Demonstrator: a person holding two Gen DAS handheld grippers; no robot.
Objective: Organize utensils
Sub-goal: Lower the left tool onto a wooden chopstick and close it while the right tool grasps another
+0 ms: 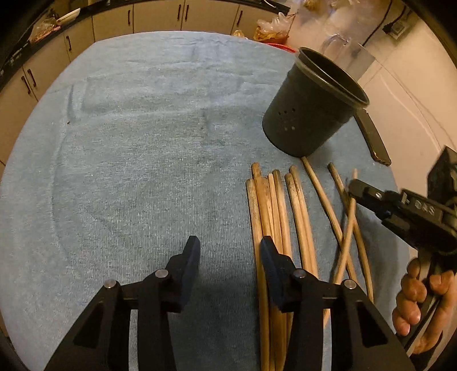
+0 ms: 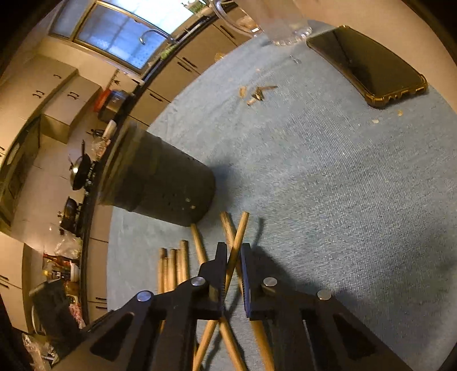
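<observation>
The left gripper (image 1: 230, 248) is hovering with its fingers apart and nothing between them, its right finger (image 1: 270, 256) lying over the bundle of wooden chopsticks (image 1: 274, 205) on the blue-towelled surface (image 1: 128, 142). The right gripper (image 2: 232, 258) is reaching in from the right, its fingers clamping on one crossed chopstick (image 2: 238, 237). The dark perforated holder (image 1: 311, 108) is standing just beyond the chopsticks' far ends, with a phone (image 2: 368, 65) farther right.

1. You have about ten wooden chopsticks (image 1: 297, 217) lying on the blue towel (image 1: 142, 157); the bunched ones overlap, so the exact count is unclear.
2. One dark perforated holder cup (image 1: 311, 108).
3. One phone (image 2: 368, 65).
4. One clear glass jug (image 2: 274, 22).
5. Two grippers, one in each of your hands.
</observation>
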